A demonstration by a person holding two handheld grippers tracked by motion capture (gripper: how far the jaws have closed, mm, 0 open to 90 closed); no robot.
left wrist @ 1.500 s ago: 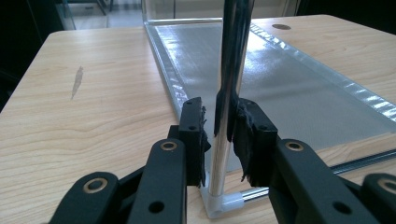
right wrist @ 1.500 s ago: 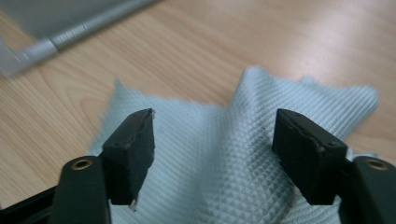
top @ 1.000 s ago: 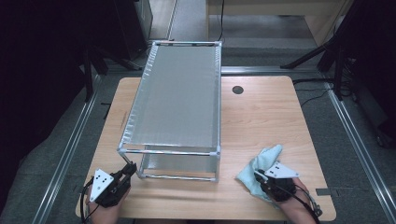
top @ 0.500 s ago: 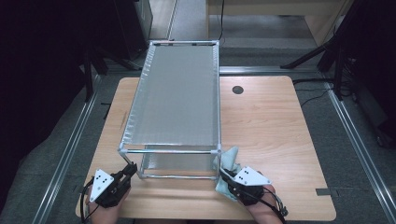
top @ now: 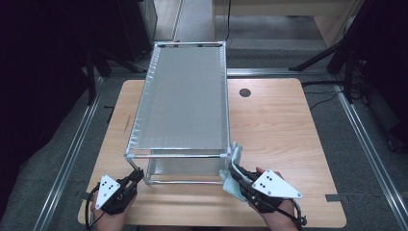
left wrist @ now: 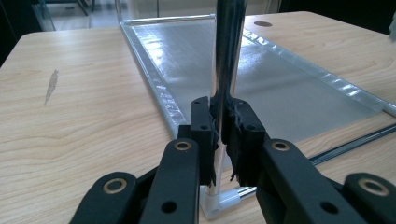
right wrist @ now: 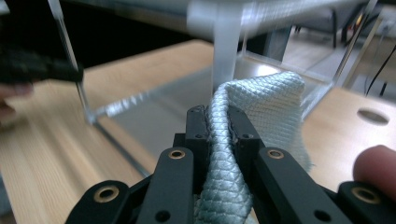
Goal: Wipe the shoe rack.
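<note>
A tall clear rack with a metal-tube frame stands on the wooden table. My left gripper is shut on the rack's near-left upright post, low down by its white corner joint. My right gripper is shut on a pale blue-green cloth, which bulges up past the jaws. It holds the cloth against the rack's near-right corner post. A fingertip shows at the right edge of the right gripper view.
The rack's clear bottom panel lies on the table inside the frame. A round cable hole sits in the table at the back right. Bare wood lies to the right of the rack. Metal floor rails flank the table.
My right gripper has carried the cloth left and up from the table's right front to the rack's near-right corner. The left gripper has stayed on its post.
</note>
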